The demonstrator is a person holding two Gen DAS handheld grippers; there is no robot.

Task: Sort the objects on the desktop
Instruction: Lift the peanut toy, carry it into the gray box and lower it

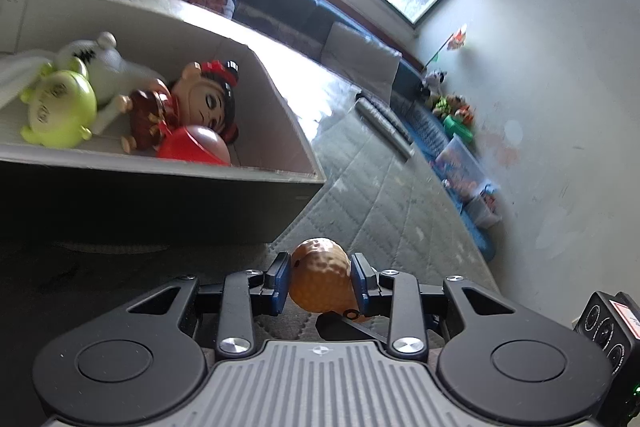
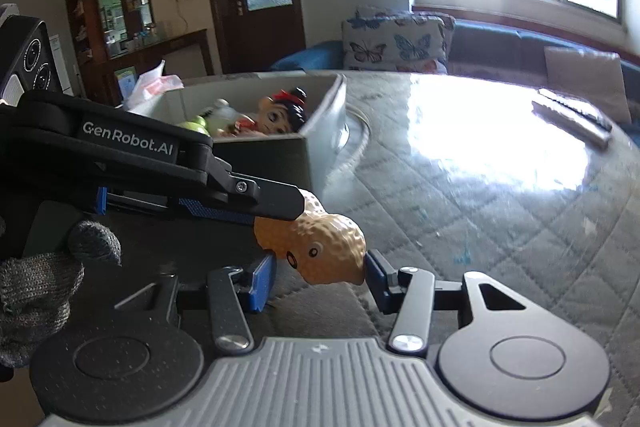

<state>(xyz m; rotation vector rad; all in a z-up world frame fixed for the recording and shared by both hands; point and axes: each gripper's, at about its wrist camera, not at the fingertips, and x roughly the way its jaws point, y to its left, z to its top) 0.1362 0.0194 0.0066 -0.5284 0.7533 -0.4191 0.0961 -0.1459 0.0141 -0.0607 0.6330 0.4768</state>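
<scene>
An orange peanut-shaped toy (image 1: 320, 279) with a small face (image 2: 320, 251) hangs just above the quilted table cover. My left gripper (image 1: 322, 275) is shut on it, blue pads pressed to both sides; in the right wrist view its finger (image 2: 276, 199) lies over the toy's far end. My right gripper (image 2: 320, 263) has its blue pads against the face end of the same toy. The grey cardboard box (image 1: 160, 171) (image 2: 260, 159) stands just behind and to the left. It holds a green toy (image 1: 60, 111), a white toy (image 1: 108, 67), a doll (image 1: 204, 99) and a red piece (image 1: 196, 145).
A grey gloved hand (image 2: 36, 287) holds the left gripper's handle. A long grey bar-shaped object (image 2: 572, 115) (image 1: 384, 123) lies on the far side of the quilted cover (image 2: 480, 227). Behind the table are a blue sofa and a butterfly cushion (image 2: 396, 43).
</scene>
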